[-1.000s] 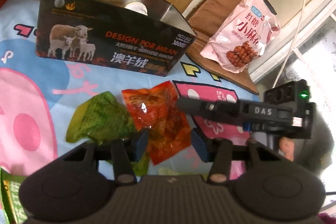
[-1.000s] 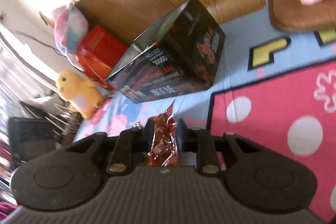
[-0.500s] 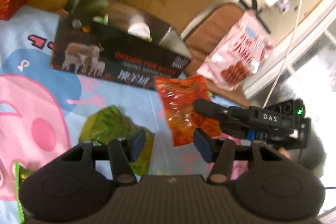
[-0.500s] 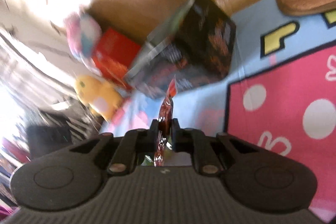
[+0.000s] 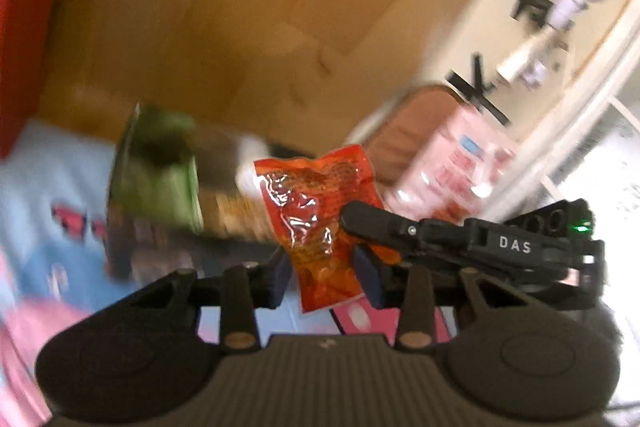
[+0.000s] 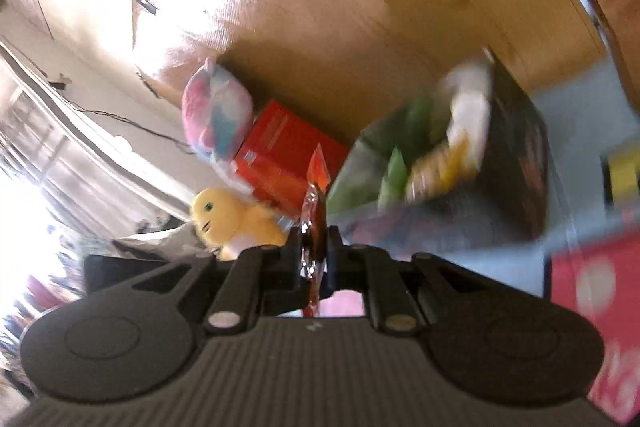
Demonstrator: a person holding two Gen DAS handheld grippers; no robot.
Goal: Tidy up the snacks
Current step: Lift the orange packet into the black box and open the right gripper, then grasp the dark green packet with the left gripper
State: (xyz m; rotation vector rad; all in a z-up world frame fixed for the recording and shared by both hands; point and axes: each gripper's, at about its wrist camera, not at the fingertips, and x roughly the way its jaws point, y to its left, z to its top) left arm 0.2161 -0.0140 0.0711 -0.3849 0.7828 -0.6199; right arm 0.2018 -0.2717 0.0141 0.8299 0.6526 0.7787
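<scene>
right gripper [image 6: 314, 247] is clamped on the orange snack packet [image 5: 318, 223], held in the air near the dark box [image 6: 516, 155], long side upright, top edge up. left gripper [image 5: 322, 277] has just been closing, pads not pressing the packet

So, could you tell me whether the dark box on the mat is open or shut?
Open: the dark box has no lid on top, and the right wrist view shows green and yellow packets inside it, though blurred.
</scene>
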